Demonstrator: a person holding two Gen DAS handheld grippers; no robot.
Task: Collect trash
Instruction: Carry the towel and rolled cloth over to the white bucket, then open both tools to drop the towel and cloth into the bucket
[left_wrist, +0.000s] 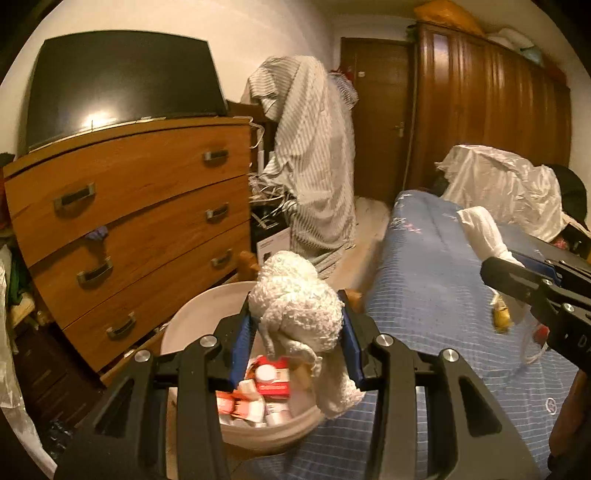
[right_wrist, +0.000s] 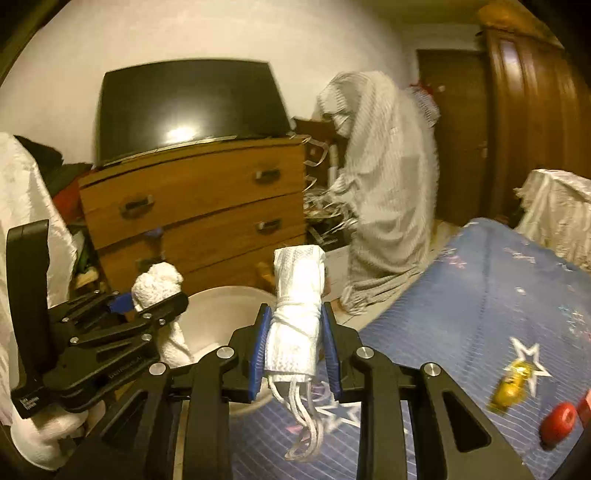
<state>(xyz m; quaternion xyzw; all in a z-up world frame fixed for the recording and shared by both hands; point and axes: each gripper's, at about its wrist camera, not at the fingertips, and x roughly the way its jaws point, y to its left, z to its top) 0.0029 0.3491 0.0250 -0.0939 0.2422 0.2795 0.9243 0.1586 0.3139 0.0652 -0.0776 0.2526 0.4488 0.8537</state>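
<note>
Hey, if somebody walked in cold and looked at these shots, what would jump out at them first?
Each gripper clutches white trash: the left gripper holds a crumpled paper wad above the white bucket, and the right gripper holds a rolled white bundle with cords dangling. Behind looms a big dark TV on the wooden dresser, beside a sheet-draped shape.

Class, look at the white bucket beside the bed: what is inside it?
Inside the white bucket lie red-and-white cartons and small packets. The crumpled paper towel held in the left gripper hangs over them, hiding part of the contents; the bottom cannot be seen.
</note>
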